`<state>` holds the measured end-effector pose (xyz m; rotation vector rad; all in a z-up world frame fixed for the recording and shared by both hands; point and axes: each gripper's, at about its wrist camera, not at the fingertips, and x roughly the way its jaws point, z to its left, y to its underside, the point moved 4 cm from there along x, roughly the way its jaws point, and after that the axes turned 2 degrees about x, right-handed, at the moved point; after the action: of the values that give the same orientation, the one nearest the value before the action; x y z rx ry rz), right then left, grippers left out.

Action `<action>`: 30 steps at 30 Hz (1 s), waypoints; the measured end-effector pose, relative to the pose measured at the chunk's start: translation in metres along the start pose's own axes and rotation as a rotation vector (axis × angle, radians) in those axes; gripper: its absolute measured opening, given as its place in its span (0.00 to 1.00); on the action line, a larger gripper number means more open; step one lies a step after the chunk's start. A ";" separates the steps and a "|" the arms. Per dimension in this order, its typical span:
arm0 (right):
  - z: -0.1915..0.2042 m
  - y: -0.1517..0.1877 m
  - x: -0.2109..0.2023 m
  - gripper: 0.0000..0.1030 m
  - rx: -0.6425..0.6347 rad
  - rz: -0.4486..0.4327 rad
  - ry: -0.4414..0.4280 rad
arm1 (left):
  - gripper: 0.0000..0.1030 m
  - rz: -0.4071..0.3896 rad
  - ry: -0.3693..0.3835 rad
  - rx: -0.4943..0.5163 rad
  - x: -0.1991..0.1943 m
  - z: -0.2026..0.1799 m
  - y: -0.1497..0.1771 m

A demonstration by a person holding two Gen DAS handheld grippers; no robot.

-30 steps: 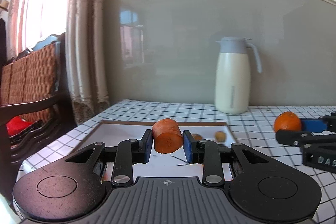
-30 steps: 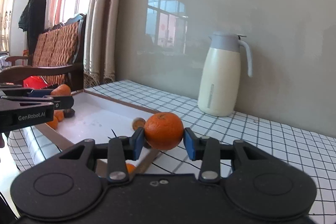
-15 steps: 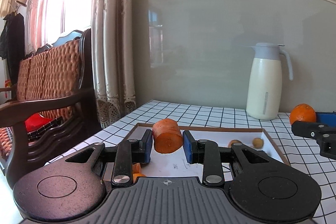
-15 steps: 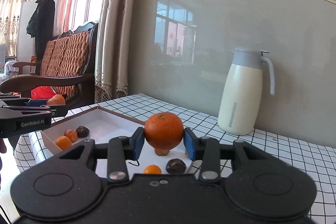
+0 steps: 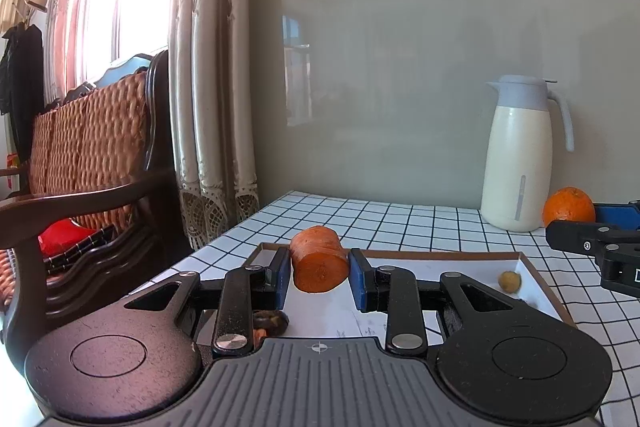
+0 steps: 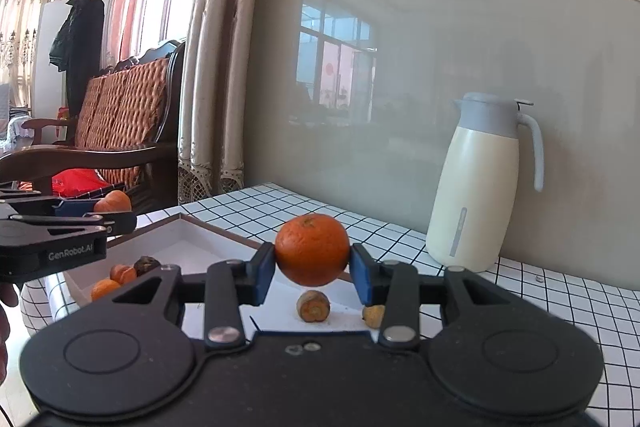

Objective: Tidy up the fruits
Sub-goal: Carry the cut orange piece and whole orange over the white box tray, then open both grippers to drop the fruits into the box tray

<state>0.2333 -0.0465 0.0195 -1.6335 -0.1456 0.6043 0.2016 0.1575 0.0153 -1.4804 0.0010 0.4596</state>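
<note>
My left gripper (image 5: 318, 277) is shut on a thick orange carrot chunk (image 5: 319, 264), held above the near end of a shallow white tray (image 5: 538, 277). The right gripper (image 6: 312, 271) is shut on a round orange (image 6: 312, 249) and hangs over the same tray (image 6: 192, 227). From the left wrist view that orange (image 5: 568, 206) and the right gripper show at the right edge. In the right wrist view the left gripper (image 6: 112, 217) with its carrot chunk (image 6: 113, 201) sits at the far left. Small pieces lie in the tray: a carrot slice (image 6: 313, 305), a yellowish bit (image 5: 509, 281), a dark piece (image 6: 147, 264).
A cream thermos jug (image 6: 478, 187) stands on the checked tablecloth (image 5: 400, 219) against the grey wall behind the tray. A wooden wicker-backed chair (image 5: 88, 163) and curtains (image 5: 212, 67) are left of the table. A dark fruit (image 5: 270, 321) lies under the left gripper's fingers.
Both grippers have slid sideways along the table with their loads; the tray and jug have shifted right in both views. Neither grip has altered.
</note>
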 end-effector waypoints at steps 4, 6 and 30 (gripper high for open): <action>-0.002 -0.004 0.011 0.31 0.012 0.001 0.002 | 0.30 -0.002 -0.008 -0.008 0.010 0.001 -0.003; -0.003 -0.005 0.016 0.31 0.015 -0.001 0.001 | 0.30 -0.004 -0.013 -0.014 0.016 0.002 -0.006; -0.024 0.014 0.083 0.31 0.036 0.157 -0.003 | 0.30 0.120 -0.040 -0.039 0.100 0.017 0.006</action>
<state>0.3118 -0.0346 -0.0174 -1.6184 -0.0088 0.7251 0.2869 0.2038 -0.0162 -1.5145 0.0497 0.5899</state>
